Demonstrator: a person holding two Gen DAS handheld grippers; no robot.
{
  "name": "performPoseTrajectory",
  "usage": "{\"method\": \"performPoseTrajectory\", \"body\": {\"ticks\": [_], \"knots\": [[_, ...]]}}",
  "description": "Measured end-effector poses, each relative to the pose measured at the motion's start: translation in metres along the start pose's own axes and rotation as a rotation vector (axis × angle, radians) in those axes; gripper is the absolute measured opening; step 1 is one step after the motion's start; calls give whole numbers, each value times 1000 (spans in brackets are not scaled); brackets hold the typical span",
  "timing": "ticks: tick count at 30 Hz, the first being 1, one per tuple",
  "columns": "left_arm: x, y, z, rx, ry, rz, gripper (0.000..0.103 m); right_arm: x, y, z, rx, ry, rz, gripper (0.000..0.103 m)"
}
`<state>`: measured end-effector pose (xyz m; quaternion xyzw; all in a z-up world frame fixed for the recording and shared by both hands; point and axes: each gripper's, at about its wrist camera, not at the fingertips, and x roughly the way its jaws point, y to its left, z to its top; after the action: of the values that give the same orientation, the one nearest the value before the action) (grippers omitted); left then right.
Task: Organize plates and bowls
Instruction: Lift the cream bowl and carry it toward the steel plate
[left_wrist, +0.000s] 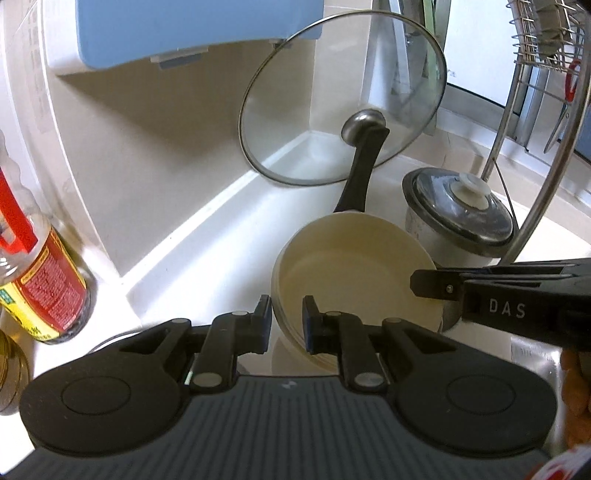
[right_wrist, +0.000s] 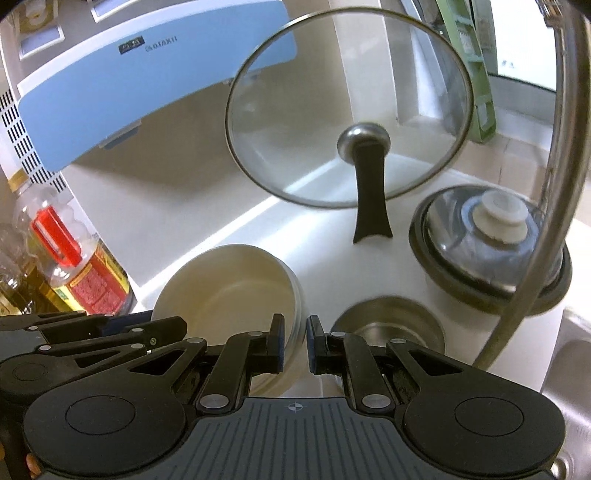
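While both grippers bracket the same vessel, the relation that matters is rim to jaw. A stack of cream bowls (left_wrist: 354, 273), at least 2 nested by the layered rims on its near side, sits on the white counter (left_wrist: 207, 236) directly ahead of both wrist cameras.

Left gripper (left_wrist: 287, 325): jaws drawn nearly together, straddling the stack's left rim, 1 pad outside the wall and 1 inside. Reads as clamped on that rim.

Right gripper (right_wrist: 295, 343): jaws likewise nearly together, astride the stack's right wall. In the left wrist view it comes in from the right, its tip over the right rim. Contact is not plainly visible in the right wrist view; judged a pinch on the wall, not confirmed.

So the stack lies between the 2 grippers, gripped on opposite sides, neither hand nearer. A round stack has no long axis; the grip line runs left to right across it.

Neighbours: steel bowl (right_wrist: 388, 325) just right of the stack, lidded pot (right_wrist: 491, 247) behind that, glass lid (right_wrist: 347, 107) leaning at the back, oil bottle (right_wrist: 74, 266) left.

Judgement: any carry calls for both hands moving together and level, or the nested bowls may shift.
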<state>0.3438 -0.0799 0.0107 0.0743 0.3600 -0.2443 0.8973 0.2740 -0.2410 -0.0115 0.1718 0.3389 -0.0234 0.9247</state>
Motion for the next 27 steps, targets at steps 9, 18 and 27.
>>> {"method": "performPoseTrajectory", "body": {"ticks": [9, 18, 27], "knots": [[-4, -4, -10, -14, 16, 13, 15, -2, -2, -10, -5, 23, 10, 12], [-6, -5, -13, -20, 22, 19, 15, -3, -3, -14, -10, 35, 20, 12], [-3, -3, -19, -34, 50, 16, 15, 1, -4, -17, -13, 60, 25, 12]]}}
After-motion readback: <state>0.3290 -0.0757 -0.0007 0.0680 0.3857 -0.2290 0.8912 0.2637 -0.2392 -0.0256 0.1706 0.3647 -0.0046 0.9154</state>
